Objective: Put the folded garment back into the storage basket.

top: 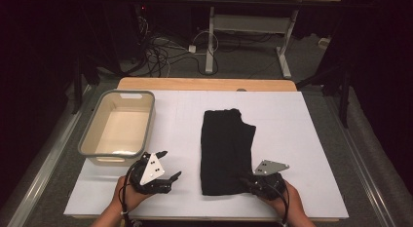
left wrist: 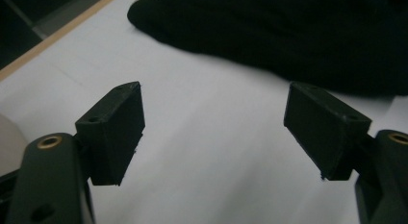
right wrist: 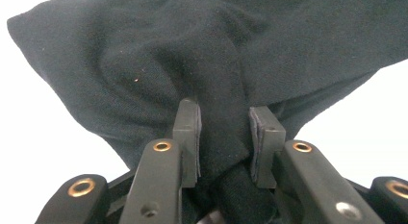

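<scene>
- On the white tabletop (top: pixel 311 139), seen from the high view, a folded black garment (top: pixel 226 149) is laid with its long axis running away from the person; its near right corner is met by the right tool (top: pixel 249 179), while the left tool (top: pixel 168 166) is held to its left, near a grey tub (top: pixel 119 127).
- In the left gripper view, the left tool (left wrist: pixel 214 132) is spread wide and empty, the garment (left wrist: pixel 288 36) lying ahead.
- In the right gripper view, a bunched fold of garment (right wrist: pixel 192 65) is pinched by the right tool (right wrist: pixel 223 137).

Honestly can't read a single thing here: no text, labels, brand names, numbers or signs anywhere I can make out.
</scene>
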Tool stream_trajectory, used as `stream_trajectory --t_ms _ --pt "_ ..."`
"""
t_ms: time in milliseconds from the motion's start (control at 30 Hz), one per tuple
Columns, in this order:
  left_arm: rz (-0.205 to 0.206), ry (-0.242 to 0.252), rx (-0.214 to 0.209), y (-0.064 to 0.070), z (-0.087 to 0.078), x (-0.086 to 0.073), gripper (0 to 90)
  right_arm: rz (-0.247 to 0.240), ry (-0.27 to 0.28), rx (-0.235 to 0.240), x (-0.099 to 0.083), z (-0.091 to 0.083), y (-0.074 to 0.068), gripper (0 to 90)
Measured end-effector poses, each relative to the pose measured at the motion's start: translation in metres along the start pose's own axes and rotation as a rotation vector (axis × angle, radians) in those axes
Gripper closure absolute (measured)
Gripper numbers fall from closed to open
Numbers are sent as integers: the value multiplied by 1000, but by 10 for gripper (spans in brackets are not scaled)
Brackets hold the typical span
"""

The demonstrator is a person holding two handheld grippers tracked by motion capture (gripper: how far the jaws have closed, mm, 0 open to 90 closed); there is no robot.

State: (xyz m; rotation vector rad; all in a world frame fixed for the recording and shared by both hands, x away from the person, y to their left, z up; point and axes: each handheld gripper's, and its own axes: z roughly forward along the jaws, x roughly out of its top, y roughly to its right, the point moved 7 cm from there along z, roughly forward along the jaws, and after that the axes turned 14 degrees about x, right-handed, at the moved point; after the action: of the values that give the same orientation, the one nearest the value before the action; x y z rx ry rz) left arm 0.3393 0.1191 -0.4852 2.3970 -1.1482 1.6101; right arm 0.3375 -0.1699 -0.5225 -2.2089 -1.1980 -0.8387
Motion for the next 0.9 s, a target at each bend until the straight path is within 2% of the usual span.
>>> stream_trajectory --t_ms 33,133,200,267,300,333,367,400,467,600,633,667,700,800,833,867,900 --pt "0 0 0 0 0 0 215 1 0 1 0 0 0 706" --pt "4 0 -8 0 11 15 214 2 -3 2 0 0 0 706" --pt "-29 -2 -31 1 22 26 214 1 0 1 0 0 0 705" --pt "-47 1 -46 3 35 38 214 0 -3 1 0 0 0 705" --pt "-68 -11 -59 4 50 48 214 0 -3 3 0 0 0 705" --pt "-68 -11 -59 4 50 48 214 0 -3 3 0 0 0 705" --pt "-88 -32 -74 6 66 55 214 -1 -3 3 0 0 0 705" --pt "-88 -32 -74 6 66 55 214 -1 -3 3 0 0 0 704" --pt "-96 -51 -77 5 83 61 214 -2 -3 3 0 0 0 704" --pt "-146 -103 -74 -1 116 69 211 -4 -1 2 0 0 0 703" --pt "-172 -141 -72 -4 131 71 211 -5 -1 2 0 0 0 703" --pt "-172 -141 -72 -4 131 71 211 -5 -1 2 0 0 0 703" --pt "-190 -171 -73 -7 145 73 211 -4 -1 3 0 0 0 703" --pt "-215 -197 -62 -11 157 74 203 -4 -2 4 0 0 0 702" --pt "-225 -229 -50 -14 169 73 201 -4 -2 4 0 0 0 702" --pt "-225 -229 -50 -14 169 73 201 -4 -2 4 0 0 0 702" --pt "-242 -272 -33 -17 182 70 201 -5 -2 5 0 0 0 701"
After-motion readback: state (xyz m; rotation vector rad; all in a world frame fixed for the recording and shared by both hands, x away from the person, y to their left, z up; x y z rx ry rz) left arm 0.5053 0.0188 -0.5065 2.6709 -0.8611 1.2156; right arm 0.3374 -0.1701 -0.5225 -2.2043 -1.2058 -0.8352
